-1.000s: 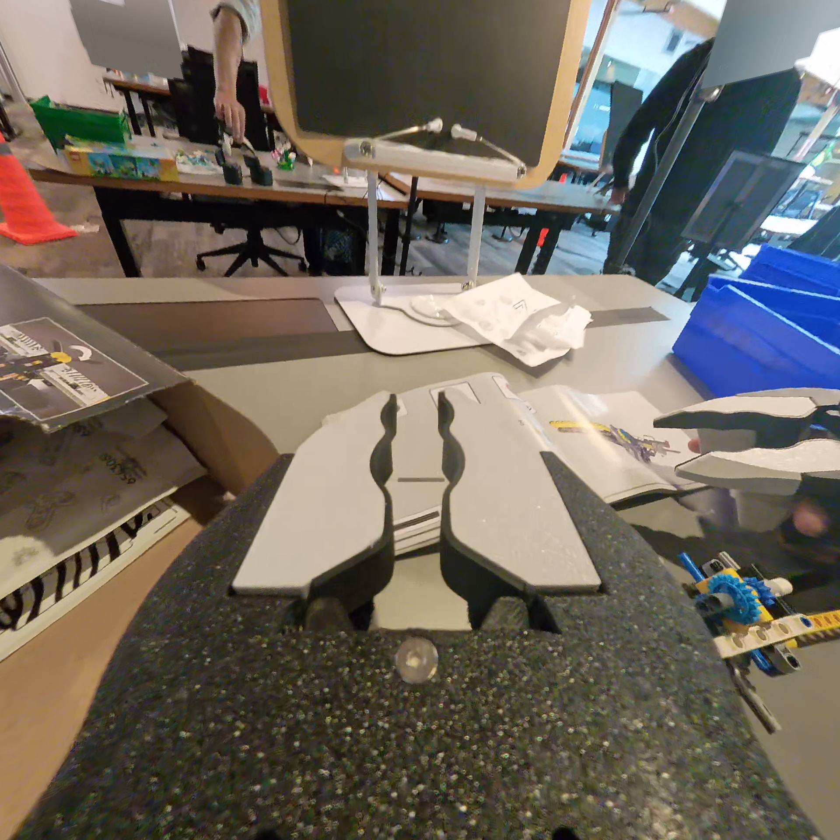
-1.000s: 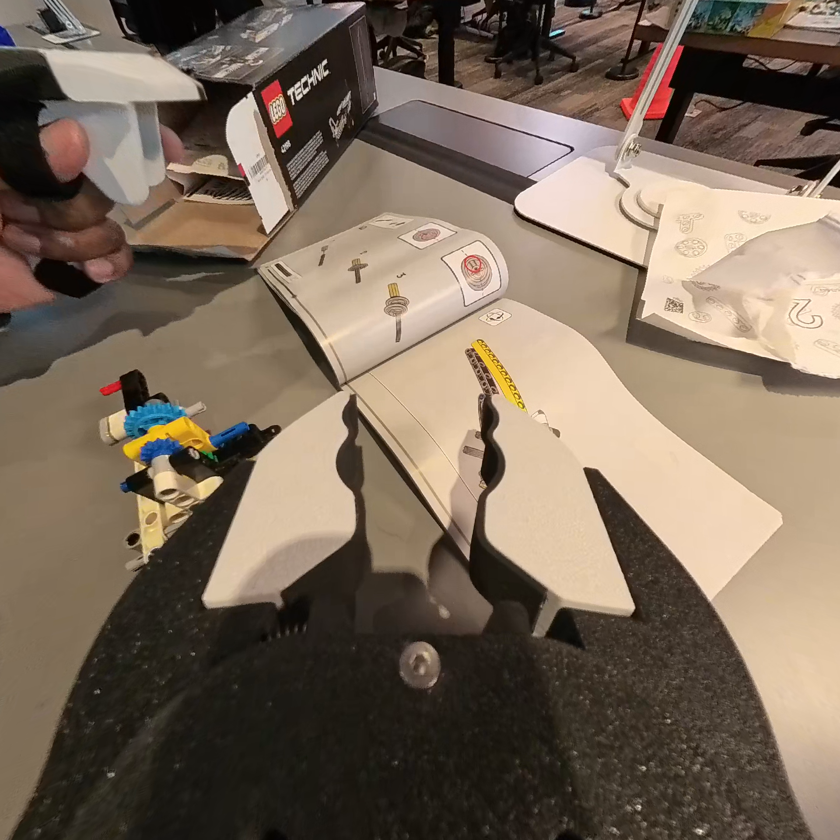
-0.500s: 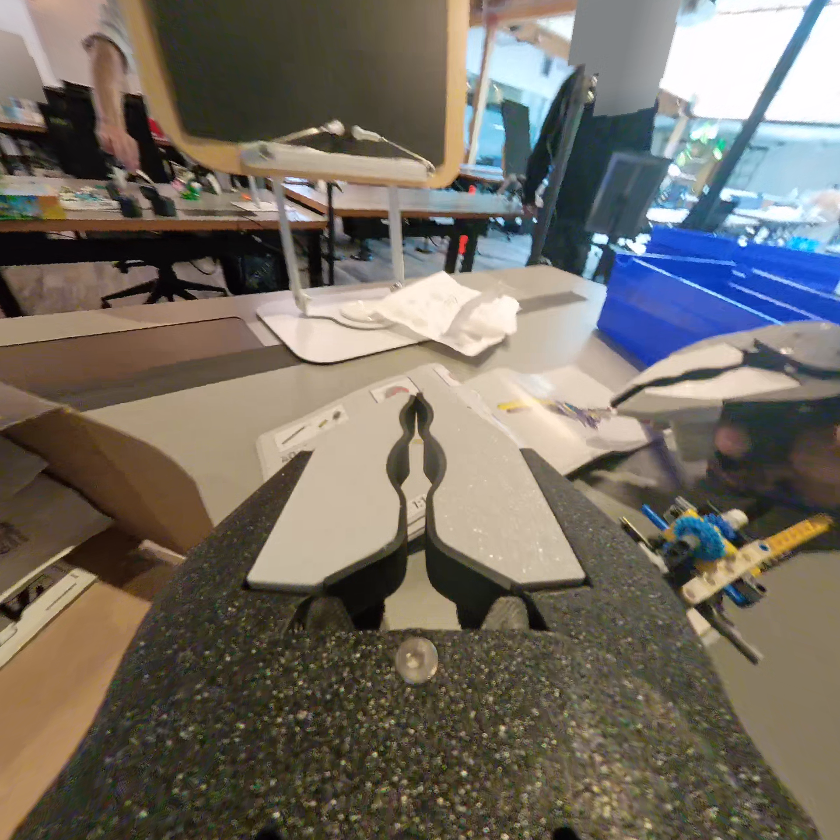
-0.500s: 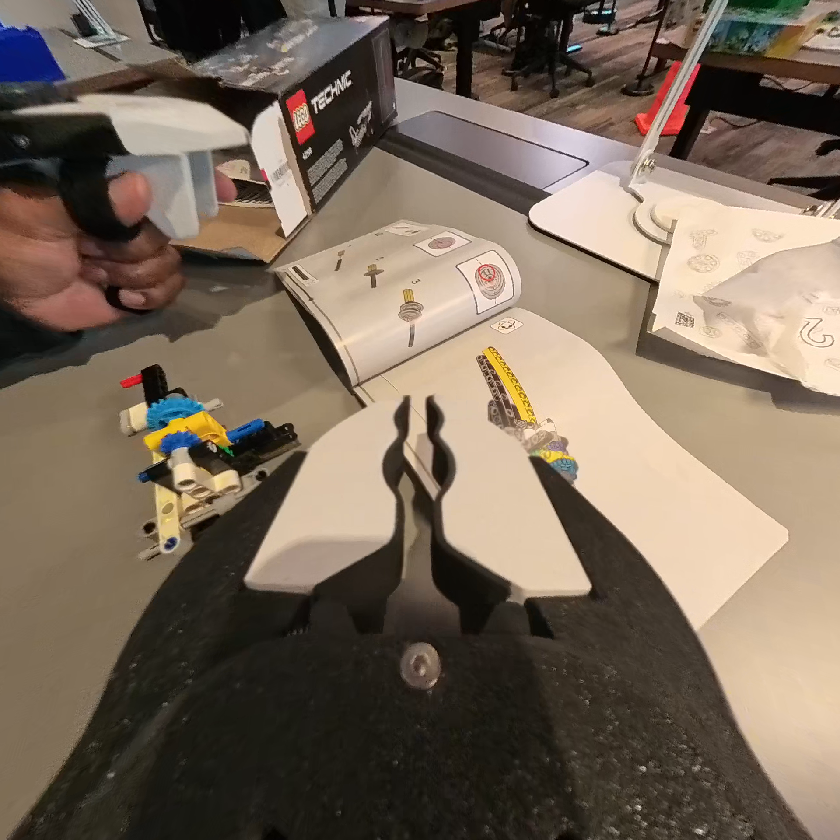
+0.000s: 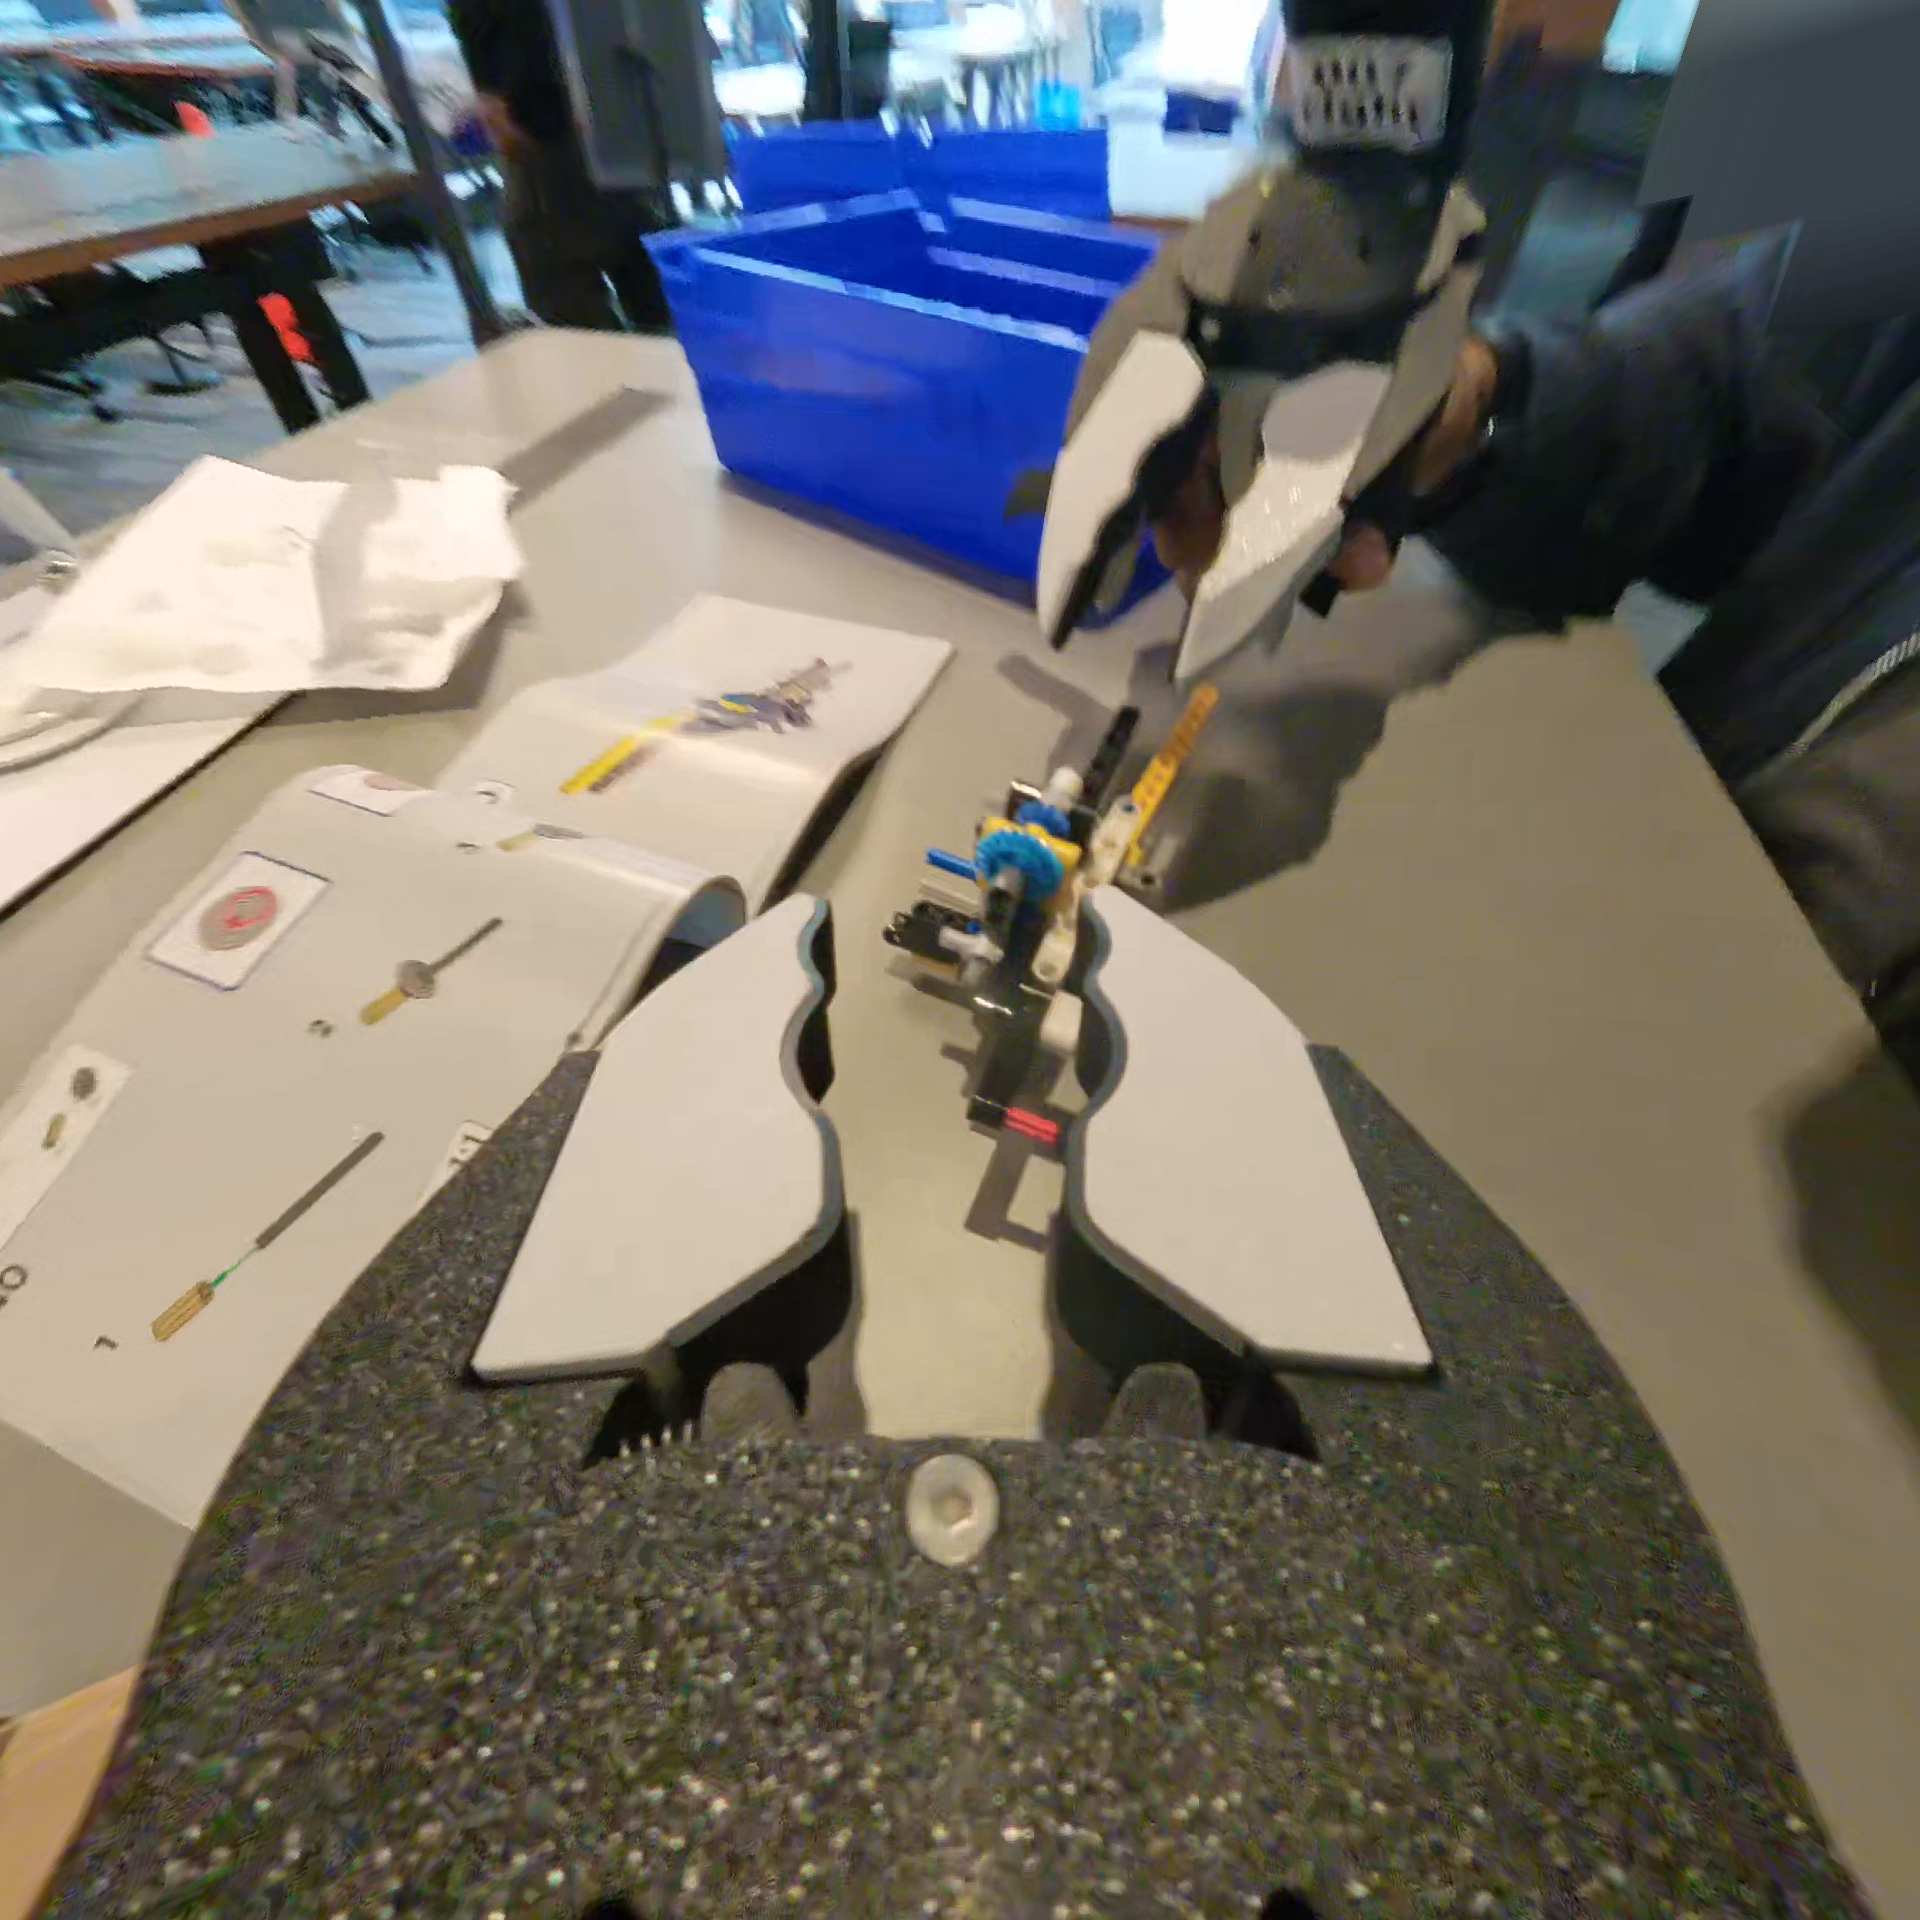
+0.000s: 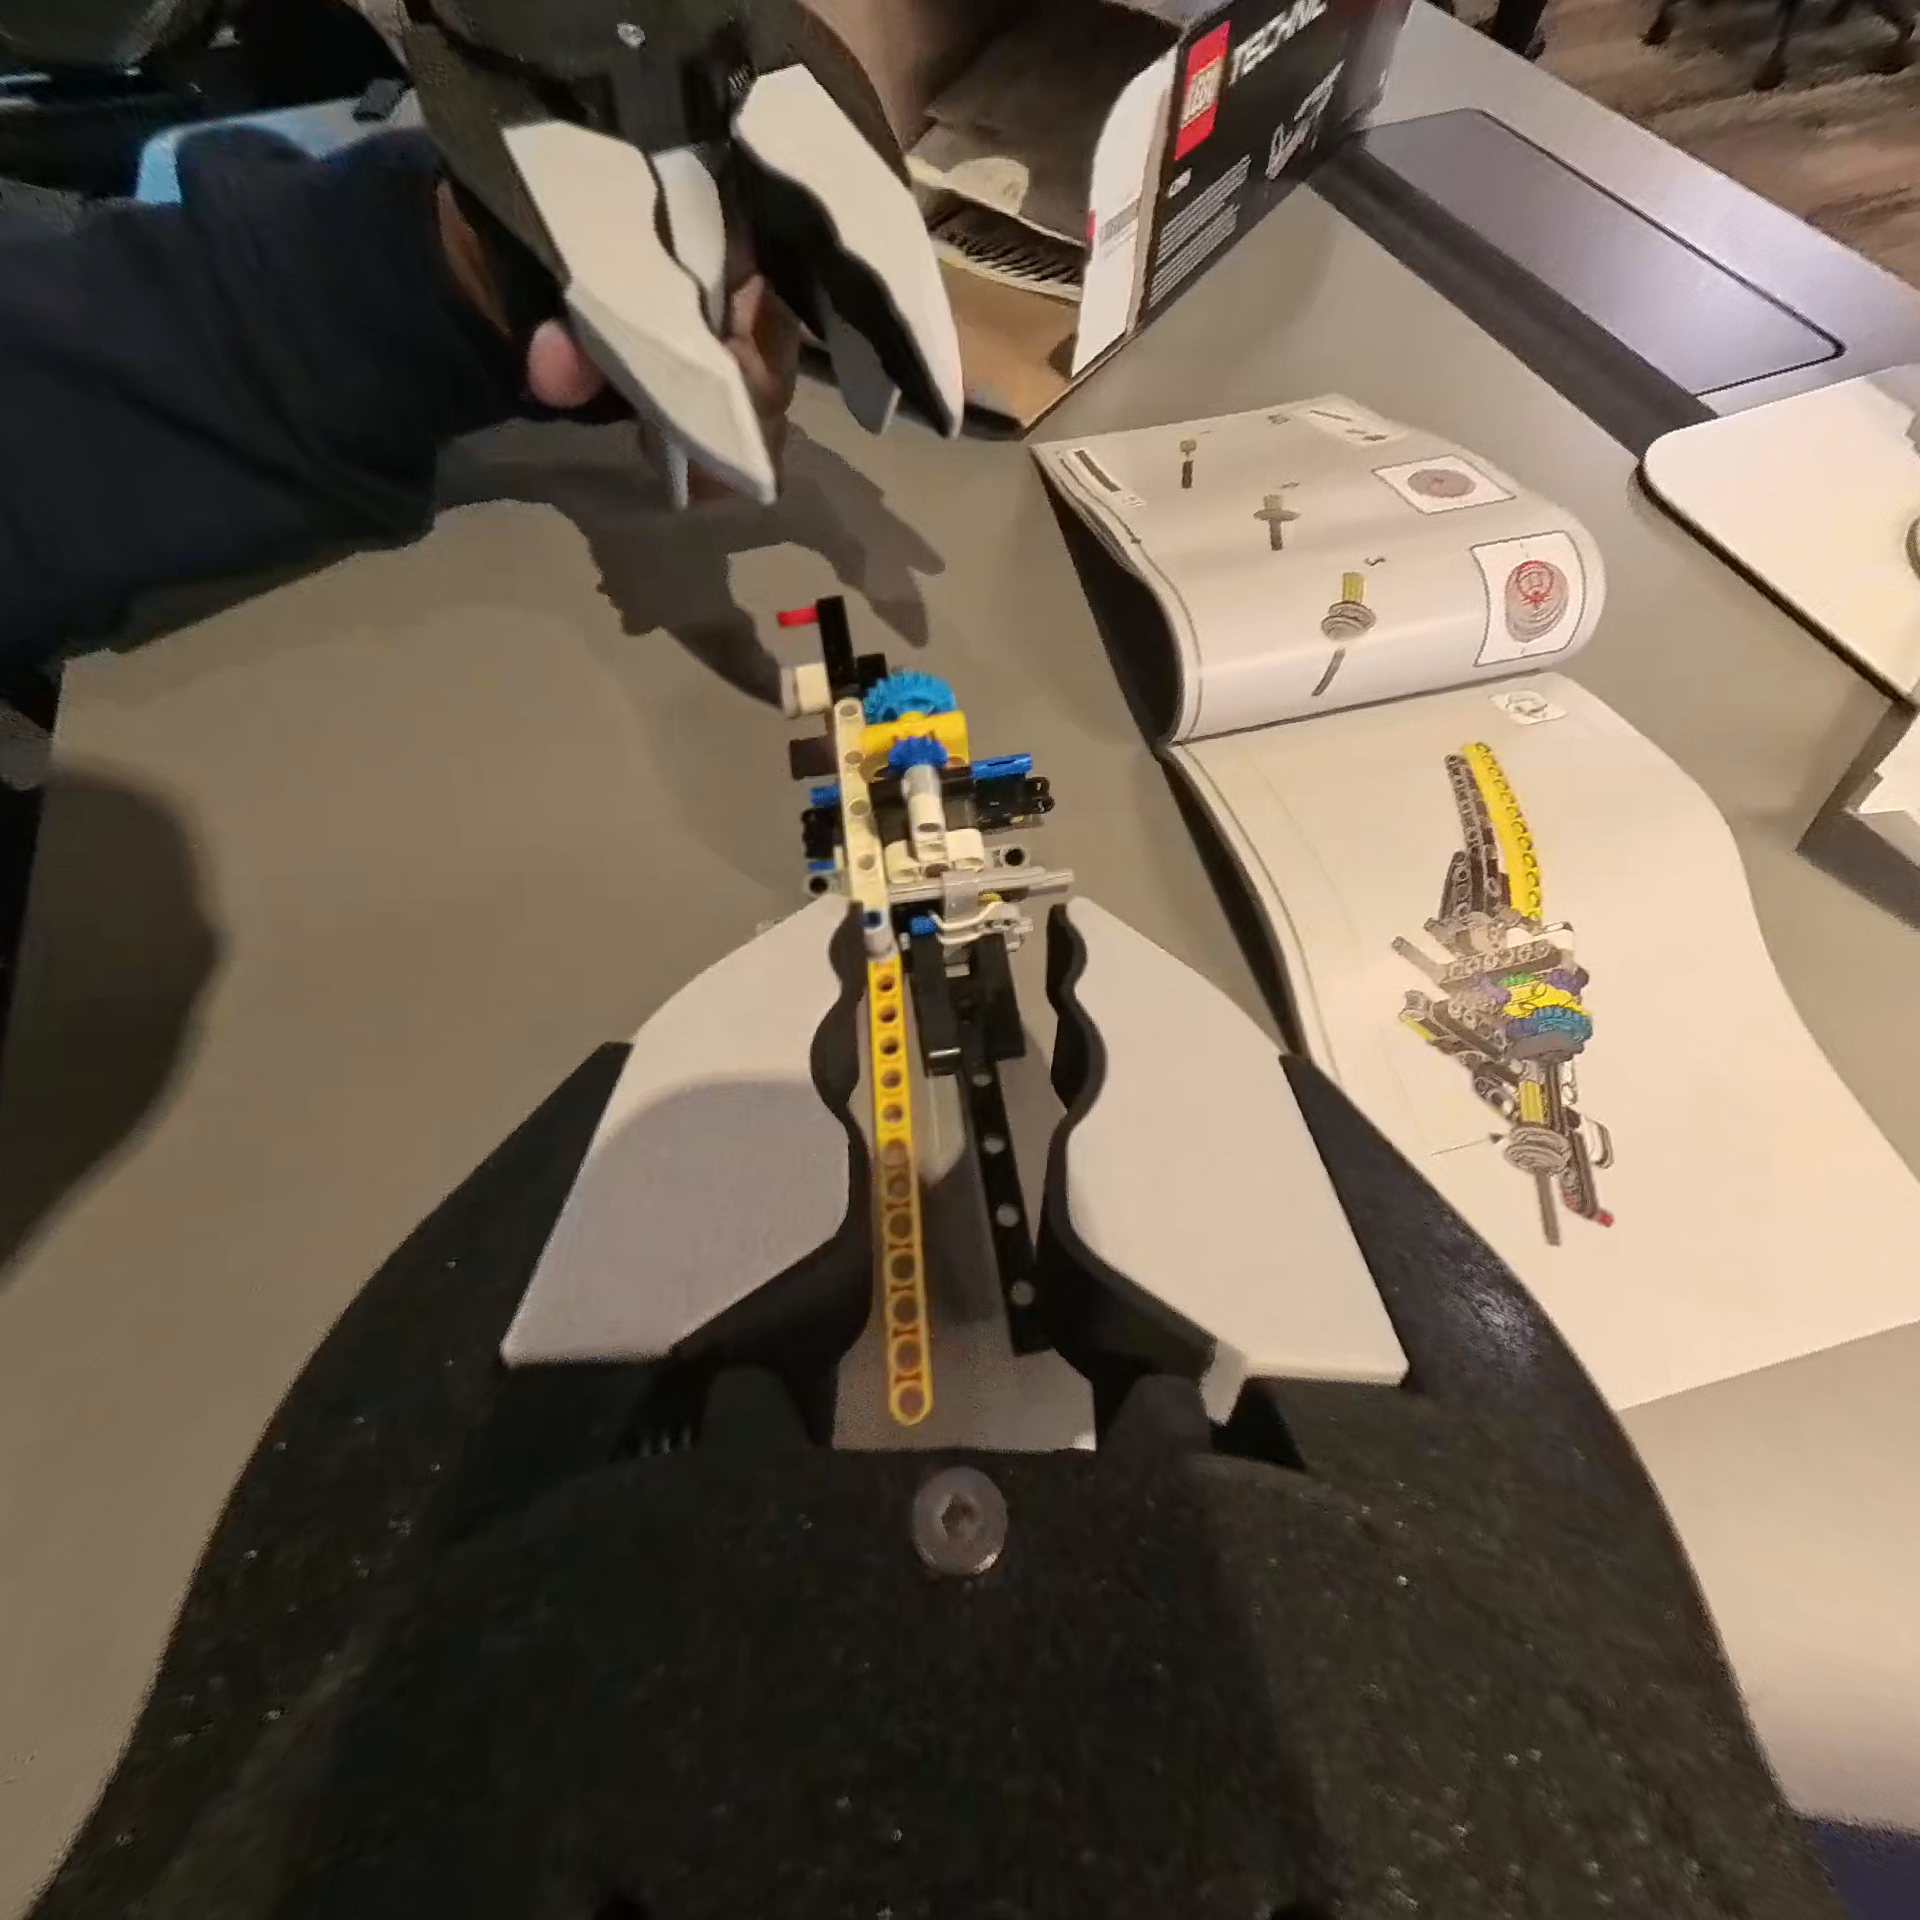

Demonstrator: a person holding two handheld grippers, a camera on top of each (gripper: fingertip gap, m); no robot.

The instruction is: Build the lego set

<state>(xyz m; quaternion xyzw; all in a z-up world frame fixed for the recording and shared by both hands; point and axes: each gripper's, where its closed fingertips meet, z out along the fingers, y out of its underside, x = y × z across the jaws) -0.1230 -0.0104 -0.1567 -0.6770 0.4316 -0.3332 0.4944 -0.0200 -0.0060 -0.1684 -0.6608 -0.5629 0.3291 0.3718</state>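
The partly built lego assembly [image 5: 1023, 883] lies on the grey table, with blue gears, a yellow block, and a long yellow beam [image 6: 896, 1143] beside a black beam [image 6: 995, 1174]. My left gripper [image 5: 956, 925] is open, its tips on either side of the assembly's near end with the red pin [image 5: 1031, 1124]. My right gripper [image 6: 948, 925] is open over the opposite end, and the two long beams lie between its fingers without being clamped. Each gripper shows in the other's view: the right gripper [image 5: 1127, 639] and the left gripper [image 6: 831, 436], both open, held by a person's hands.
The open instruction booklet [image 6: 1455, 935] lies beside the assembly; it also shows in the left wrist view [image 5: 707, 748]. The lego box [image 6: 1226, 125] stands beyond it. Blue bins [image 5: 883, 353], a crumpled white paper bag [image 5: 260, 582] and a white lamp base [image 6: 1787, 520] ring the work area. Left tips to right tips: about 11 cm.
Both grippers swung in over the assembly from opposite ends. Both were nearly shut half a second ago and are open now.
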